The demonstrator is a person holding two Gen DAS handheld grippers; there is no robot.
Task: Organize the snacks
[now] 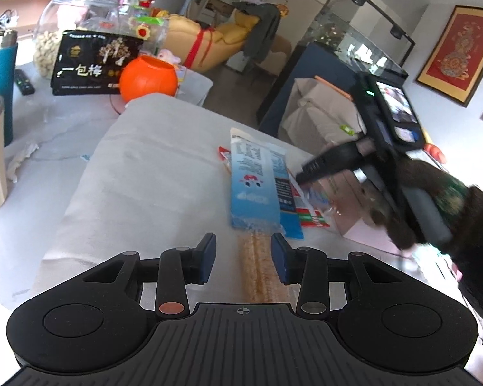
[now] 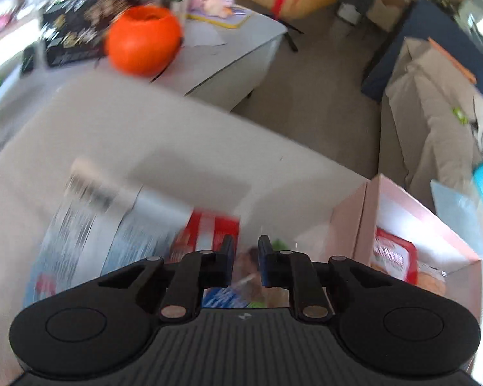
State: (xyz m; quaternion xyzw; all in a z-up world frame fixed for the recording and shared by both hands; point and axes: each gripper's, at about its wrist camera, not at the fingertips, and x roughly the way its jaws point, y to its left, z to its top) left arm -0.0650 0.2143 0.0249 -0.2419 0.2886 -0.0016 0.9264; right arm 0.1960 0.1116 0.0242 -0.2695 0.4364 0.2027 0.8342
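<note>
Left wrist view: the left gripper hangs with jaws apart either side of a long biscuit stick pack on the grey table. At two o'clock the right gripper dips beside a pink box. An orange bowl sits at eleven o'clock.

Right wrist view, blurred: the right gripper has jaws nearly together over a clear wrapper; whether they pinch it I cannot tell. The pink box lies at two o'clock.

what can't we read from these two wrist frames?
- Right wrist view: motion blur smears the blue-and-white snack wrapper; print unreadable.
- Right tongs: whatever sits between the tips is blurred, unidentifiable.
- Pink cardboard box: contents cut off by its wall.
- Left wrist view: box hidden behind right tongs.
</note>
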